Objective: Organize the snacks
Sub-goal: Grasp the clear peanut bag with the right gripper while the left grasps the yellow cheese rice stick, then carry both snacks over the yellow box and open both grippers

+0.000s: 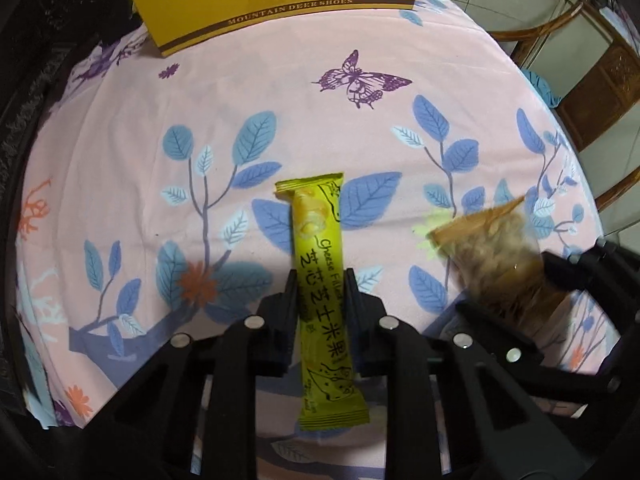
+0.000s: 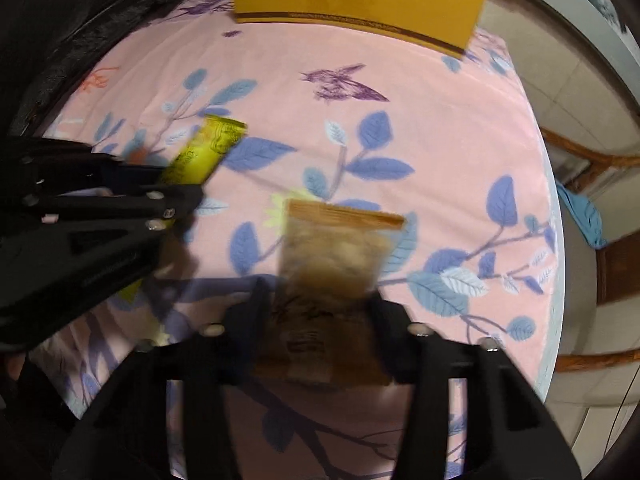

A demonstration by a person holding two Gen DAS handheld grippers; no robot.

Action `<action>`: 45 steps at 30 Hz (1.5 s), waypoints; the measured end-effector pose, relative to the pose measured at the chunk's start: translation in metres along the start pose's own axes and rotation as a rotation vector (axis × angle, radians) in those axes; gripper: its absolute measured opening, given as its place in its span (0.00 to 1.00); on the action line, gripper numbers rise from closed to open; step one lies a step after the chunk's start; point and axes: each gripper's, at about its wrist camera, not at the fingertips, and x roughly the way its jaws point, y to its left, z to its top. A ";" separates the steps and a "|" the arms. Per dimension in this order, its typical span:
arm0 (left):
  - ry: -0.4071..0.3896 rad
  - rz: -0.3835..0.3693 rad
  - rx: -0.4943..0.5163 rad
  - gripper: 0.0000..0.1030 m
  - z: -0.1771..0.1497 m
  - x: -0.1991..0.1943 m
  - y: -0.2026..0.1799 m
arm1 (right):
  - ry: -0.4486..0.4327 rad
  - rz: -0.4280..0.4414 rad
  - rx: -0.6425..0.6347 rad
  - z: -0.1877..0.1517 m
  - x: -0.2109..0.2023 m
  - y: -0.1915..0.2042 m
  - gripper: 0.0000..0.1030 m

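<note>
Snack stick runs lengthwise up the centre of the left view, clamped in your left hand-held gripper. Your right hand-held gripper grips a blurred clear snack bag, sealed edge upward. Yellow shoe box at the top is cut off, contents hidden.

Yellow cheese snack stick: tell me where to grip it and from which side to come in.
Grip the yellow snack stick across its narrow width near mid-length, coming from above with a finger on each long edge. It is long, slim and soft, so a centred pinch should keep the ends from drooping unevenly. The left gripper already pinches it this way.
</note>
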 end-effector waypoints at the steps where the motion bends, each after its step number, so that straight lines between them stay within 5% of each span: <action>1: 0.002 -0.007 -0.006 0.20 0.000 -0.001 0.002 | -0.001 -0.010 -0.011 0.000 -0.001 0.003 0.41; 9: -0.064 -0.070 -0.104 0.20 0.007 -0.030 0.044 | -0.100 0.005 0.036 0.018 -0.039 -0.004 0.41; 15: -0.158 -0.118 -0.210 0.20 0.035 -0.071 0.084 | -0.189 0.017 0.034 0.062 -0.063 -0.012 0.41; 25: -0.247 -0.096 -0.269 0.20 0.132 -0.091 0.117 | -0.340 0.035 0.035 0.184 -0.080 -0.040 0.41; 35: -0.311 -0.036 -0.219 0.20 0.277 -0.087 0.133 | -0.412 0.039 0.128 0.301 -0.078 -0.092 0.41; 45: -0.321 -0.037 -0.206 0.20 0.333 -0.075 0.141 | -0.423 0.039 0.115 0.344 -0.063 -0.096 0.41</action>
